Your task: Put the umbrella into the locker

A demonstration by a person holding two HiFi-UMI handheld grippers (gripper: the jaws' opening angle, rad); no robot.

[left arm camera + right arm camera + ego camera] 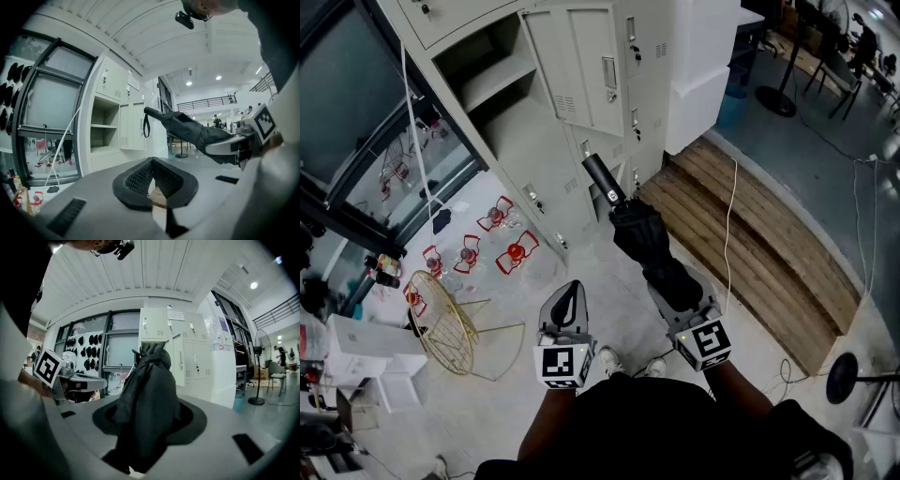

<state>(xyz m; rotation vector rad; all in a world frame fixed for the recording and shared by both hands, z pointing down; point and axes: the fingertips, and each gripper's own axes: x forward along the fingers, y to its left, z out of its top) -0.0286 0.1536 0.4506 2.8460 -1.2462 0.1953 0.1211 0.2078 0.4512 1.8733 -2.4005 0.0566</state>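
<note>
A folded black umbrella (pixel 642 239) sticks out of my right gripper (pixel 672 284), handle end toward the lockers. That gripper is shut on the umbrella's fabric body (pixel 147 394). The grey locker bank (pixel 581 159) stands ahead; one door (pixel 581 66) hangs open and shows an open compartment with a shelf (pixel 502 94). My left gripper (pixel 570 298) is held beside the right one, a little to its left, jaws together with nothing between them (pixel 152 176). From the left gripper view the umbrella (pixel 197 131) points at the open compartment (pixel 105 131).
On the floor at the left lie a gold wire basket (pixel 445 323) and several red wire holders (pixel 516 251). A wooden step (pixel 750 234) with a white cable lies at the right. A white block (pixel 703 75) stands next to the lockers. A black stand base (pixel 848 375) sits at the right edge.
</note>
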